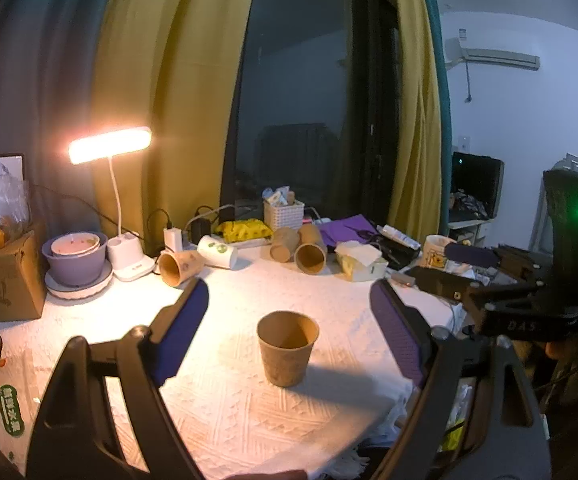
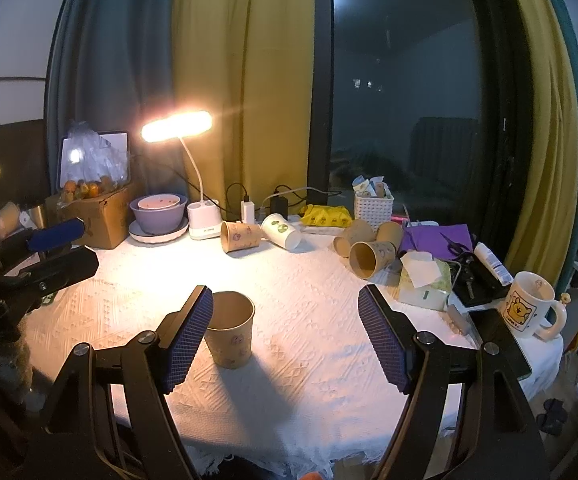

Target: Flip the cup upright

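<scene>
A brown paper cup (image 1: 287,347) stands upright, mouth up, on the white tablecloth (image 1: 229,400). My left gripper (image 1: 289,304) is open and empty, its blue pads on either side of the cup and a little short of it. The same cup (image 2: 230,329) shows in the right wrist view, just behind the left fingertip (image 2: 191,332) of my right gripper (image 2: 285,332), which is open and empty. The right gripper also shows from the side at the right of the left wrist view (image 1: 469,264). The left gripper shows at the far left of the right wrist view (image 2: 59,246).
Several paper cups lie on their sides at the back: one (image 2: 240,235), a white one (image 2: 282,231), and a group (image 2: 369,258). A lit desk lamp (image 2: 177,126), stacked bowls (image 2: 159,212), a cardboard box (image 2: 101,216), a tissue box (image 2: 425,280), a white basket (image 2: 373,208) and a mug (image 2: 529,310) ring the cloth.
</scene>
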Tool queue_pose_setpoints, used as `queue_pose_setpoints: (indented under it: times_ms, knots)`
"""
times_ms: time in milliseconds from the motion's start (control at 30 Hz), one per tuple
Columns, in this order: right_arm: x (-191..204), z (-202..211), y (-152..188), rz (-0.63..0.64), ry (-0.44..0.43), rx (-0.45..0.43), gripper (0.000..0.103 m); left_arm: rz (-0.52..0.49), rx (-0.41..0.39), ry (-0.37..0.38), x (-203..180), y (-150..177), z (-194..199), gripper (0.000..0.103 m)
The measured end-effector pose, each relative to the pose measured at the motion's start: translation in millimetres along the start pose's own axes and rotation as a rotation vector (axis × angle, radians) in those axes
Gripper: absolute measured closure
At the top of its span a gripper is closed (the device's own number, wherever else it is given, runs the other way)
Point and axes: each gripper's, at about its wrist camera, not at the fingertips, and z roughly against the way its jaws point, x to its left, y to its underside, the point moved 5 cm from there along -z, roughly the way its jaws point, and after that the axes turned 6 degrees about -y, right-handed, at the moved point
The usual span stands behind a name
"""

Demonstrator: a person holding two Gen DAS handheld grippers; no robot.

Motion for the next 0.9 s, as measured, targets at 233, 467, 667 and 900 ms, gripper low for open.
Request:
queue_pose_setpoints:
  times_ms: [233,467,667,900]
  knots:
    - [-0.8,-0.7,0.2,0.0,-0.001,0.001,0.025,0.0,0.003,-0.001,1.2,0.1,-1.2,0.019]
    - [-0.1,-0.9,0.2,-0.001,-0.001,0.002,0.025,0.004,0.004,-0.002,1.8,0.8,-1.5,0.019]
    - [-0.1,-1.0,-0.1,-0.001,-0.001,0.002,0.025,0.006,0.005,-0.003,2.0,1.4,-1.8,0.019]
    - [3.0,-3.7,3.2,-0.001,-0.004,0.006,0.025,0.011,0.008,-0.003,3.6,2.1,-3.3,0.019]
